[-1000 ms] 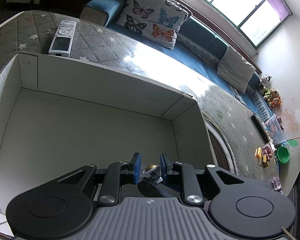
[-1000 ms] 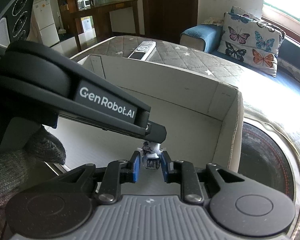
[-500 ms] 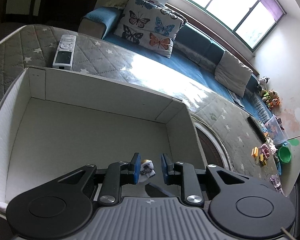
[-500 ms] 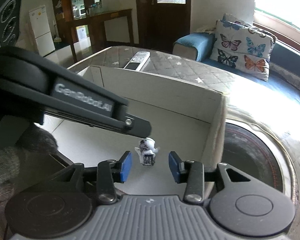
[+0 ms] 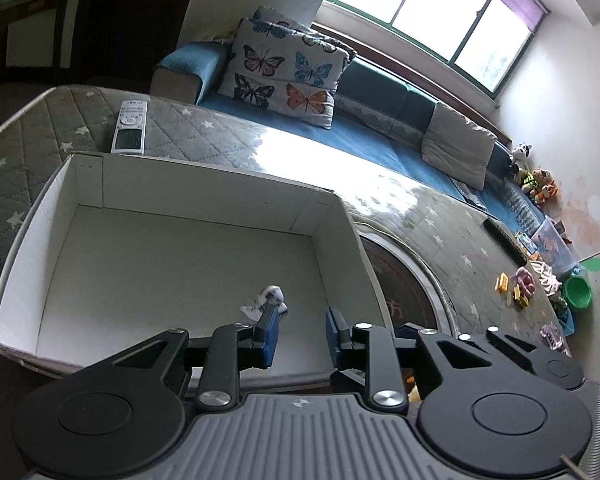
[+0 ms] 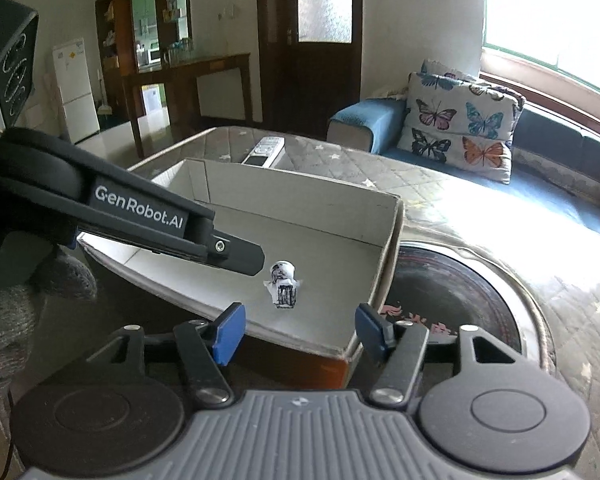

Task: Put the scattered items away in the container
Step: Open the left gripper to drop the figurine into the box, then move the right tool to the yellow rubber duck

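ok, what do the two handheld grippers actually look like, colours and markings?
Both match: black linkage arms with silver pivot screws, blue pads on the jaws, a ribbed grey body with round black caps. The left gripper, seen side-on from the right wrist view, carries white "GenRobot.AI" lettering. A grey knit glove covers the hand holding it.

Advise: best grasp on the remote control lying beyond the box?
Grip the remote control across its narrow width near mid-body, coming down from above. It lies flat on the quilted table cover, long axis pointing away from the box, so only its long side edges offer opposing faces; open fingers look wide enough.
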{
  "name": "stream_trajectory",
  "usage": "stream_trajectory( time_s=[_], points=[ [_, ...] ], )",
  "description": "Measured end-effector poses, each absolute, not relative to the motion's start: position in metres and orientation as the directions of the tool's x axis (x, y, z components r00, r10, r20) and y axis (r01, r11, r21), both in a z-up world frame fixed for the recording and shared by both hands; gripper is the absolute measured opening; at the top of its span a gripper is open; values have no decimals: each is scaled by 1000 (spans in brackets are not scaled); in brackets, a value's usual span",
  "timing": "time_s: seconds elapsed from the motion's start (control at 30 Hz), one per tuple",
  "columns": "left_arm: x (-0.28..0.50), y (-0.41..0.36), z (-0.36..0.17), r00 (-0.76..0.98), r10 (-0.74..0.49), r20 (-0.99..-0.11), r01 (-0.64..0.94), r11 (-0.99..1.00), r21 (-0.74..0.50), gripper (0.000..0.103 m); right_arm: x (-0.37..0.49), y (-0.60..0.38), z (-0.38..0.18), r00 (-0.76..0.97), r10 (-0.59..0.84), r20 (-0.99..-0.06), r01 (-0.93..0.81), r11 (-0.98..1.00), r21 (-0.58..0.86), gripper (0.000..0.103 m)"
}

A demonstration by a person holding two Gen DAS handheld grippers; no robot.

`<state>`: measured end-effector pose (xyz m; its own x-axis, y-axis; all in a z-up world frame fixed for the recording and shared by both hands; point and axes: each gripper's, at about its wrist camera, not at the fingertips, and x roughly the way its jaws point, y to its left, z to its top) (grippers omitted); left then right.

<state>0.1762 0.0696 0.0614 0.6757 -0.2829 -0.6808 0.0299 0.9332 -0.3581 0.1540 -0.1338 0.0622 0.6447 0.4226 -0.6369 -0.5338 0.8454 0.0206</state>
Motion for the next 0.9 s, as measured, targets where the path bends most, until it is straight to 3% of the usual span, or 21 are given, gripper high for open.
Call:
stream_trajectory(
  time_s=[0.53, 0.9],
  points=[
    [134, 48, 59, 687, -267, -676, 60, 948, -314, 31, 99, -166, 61, 688, 406, -601, -502, 865, 9, 86],
    [114, 41, 52, 684, -248, -686, 60, 956, -286, 31, 76, -174, 45, 681, 397, -616, -485, 874, 27, 88]
  ],
)
